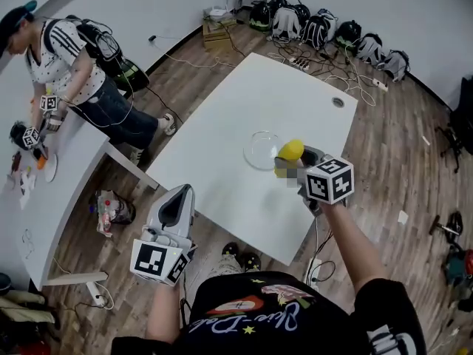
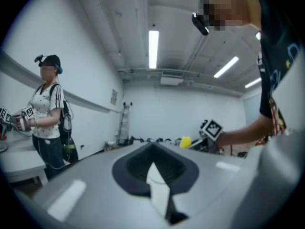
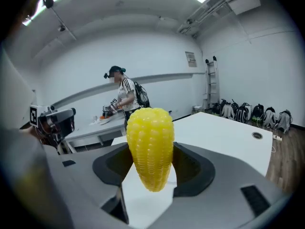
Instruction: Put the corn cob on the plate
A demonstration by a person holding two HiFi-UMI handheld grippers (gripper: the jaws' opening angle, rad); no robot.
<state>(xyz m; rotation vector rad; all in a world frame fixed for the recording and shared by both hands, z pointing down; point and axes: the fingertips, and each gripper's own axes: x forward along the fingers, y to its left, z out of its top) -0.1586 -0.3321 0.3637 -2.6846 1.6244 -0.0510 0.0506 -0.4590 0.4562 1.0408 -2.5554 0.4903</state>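
A yellow corn cob [image 1: 290, 151] is held by my right gripper [image 1: 293, 159], just off the right rim of a clear glass plate [image 1: 252, 143] on the white table [image 1: 281, 95]. In the right gripper view the corn cob [image 3: 148, 132] stands upright, tip down, between the jaws of the right gripper [image 3: 151, 152], above the tabletop. My left gripper [image 1: 177, 198] hangs at the table's near left edge, shut with nothing in it. In the left gripper view the left gripper [image 2: 152, 149] has its jaws together, and the corn cob [image 2: 185, 141] shows far off.
Another person [image 1: 70, 69] works with grippers at a second white table [image 1: 59, 176] to the left. Backpacks [image 1: 325, 28] and cables line the far wall. A cable hole [image 1: 338, 102] sits near the table's far right corner. Wooden floor surrounds the table.
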